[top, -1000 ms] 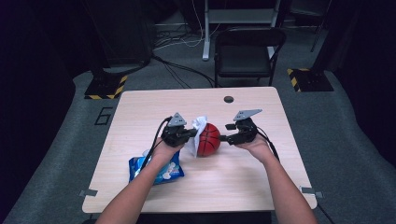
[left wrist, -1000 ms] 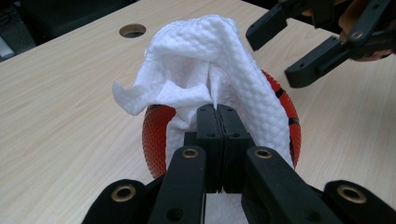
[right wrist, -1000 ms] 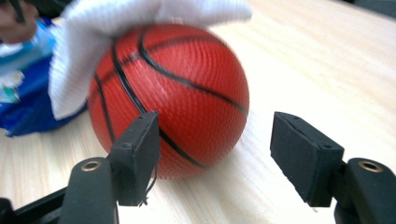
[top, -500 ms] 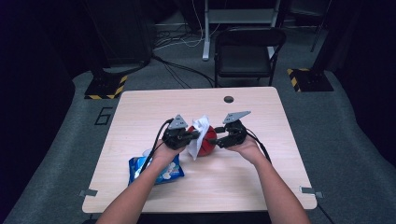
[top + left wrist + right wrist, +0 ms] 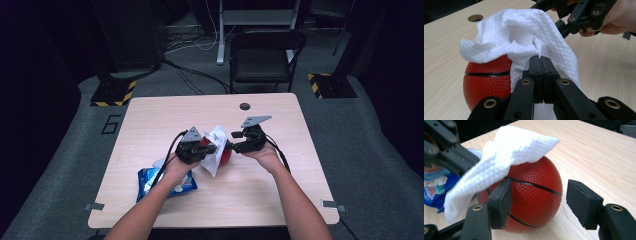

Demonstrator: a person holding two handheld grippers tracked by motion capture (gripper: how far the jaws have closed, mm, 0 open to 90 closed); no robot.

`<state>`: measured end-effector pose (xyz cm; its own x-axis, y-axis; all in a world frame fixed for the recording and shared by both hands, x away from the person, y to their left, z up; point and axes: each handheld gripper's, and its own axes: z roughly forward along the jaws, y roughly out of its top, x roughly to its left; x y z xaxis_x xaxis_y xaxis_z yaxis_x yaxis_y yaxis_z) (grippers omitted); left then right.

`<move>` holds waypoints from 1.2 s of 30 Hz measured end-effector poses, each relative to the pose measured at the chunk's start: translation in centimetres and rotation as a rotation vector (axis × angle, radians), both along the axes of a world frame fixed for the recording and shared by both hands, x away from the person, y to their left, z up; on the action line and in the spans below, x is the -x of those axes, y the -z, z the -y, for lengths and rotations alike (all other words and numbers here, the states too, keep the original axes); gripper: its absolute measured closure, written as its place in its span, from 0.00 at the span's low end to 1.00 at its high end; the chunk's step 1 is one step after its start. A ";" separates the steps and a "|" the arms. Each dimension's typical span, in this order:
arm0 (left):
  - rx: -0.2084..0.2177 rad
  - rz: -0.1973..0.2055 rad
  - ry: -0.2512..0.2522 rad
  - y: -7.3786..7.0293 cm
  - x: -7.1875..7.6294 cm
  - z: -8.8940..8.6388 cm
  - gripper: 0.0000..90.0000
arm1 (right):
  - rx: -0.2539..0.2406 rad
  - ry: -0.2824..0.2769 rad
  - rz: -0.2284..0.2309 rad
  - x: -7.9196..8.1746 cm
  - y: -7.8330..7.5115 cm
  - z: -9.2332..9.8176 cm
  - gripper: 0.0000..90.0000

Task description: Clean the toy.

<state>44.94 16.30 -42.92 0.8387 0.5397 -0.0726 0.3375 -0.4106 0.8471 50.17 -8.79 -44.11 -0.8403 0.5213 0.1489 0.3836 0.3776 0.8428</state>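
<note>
Pebbled red ball under dimpled white wipe

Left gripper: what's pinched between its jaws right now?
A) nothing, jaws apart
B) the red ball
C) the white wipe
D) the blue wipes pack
C. In the left gripper view the left gripper has its jaws pressed together on a fold of the white wipe, which drapes over the red ball resting on the table.
</note>
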 end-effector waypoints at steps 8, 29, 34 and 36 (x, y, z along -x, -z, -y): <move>-0.002 -0.002 0.014 0.1 0.2 -0.1 0.99 | -0.028 0.011 -0.005 -0.2 -0.1 -0.4 0.39; 0.000 0.000 -0.011 0.0 0.0 -0.8 0.98 | -0.003 -0.016 -0.030 0.1 0.0 -0.2 0.37; 0.010 -0.010 -0.031 0.1 -0.2 -1.4 0.98 | 0.036 -0.029 -0.023 0.2 0.2 -0.1 0.37; 0.017 -0.011 -0.037 0.1 -0.2 -1.5 0.98 | 0.048 -0.025 -0.029 0.3 0.2 -0.1 0.37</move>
<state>45.15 17.81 -43.04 0.8175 0.5687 -0.0912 0.3615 -0.3833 0.8500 49.85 -8.65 -44.36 -0.8488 0.5074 0.1484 0.3973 0.4271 0.8122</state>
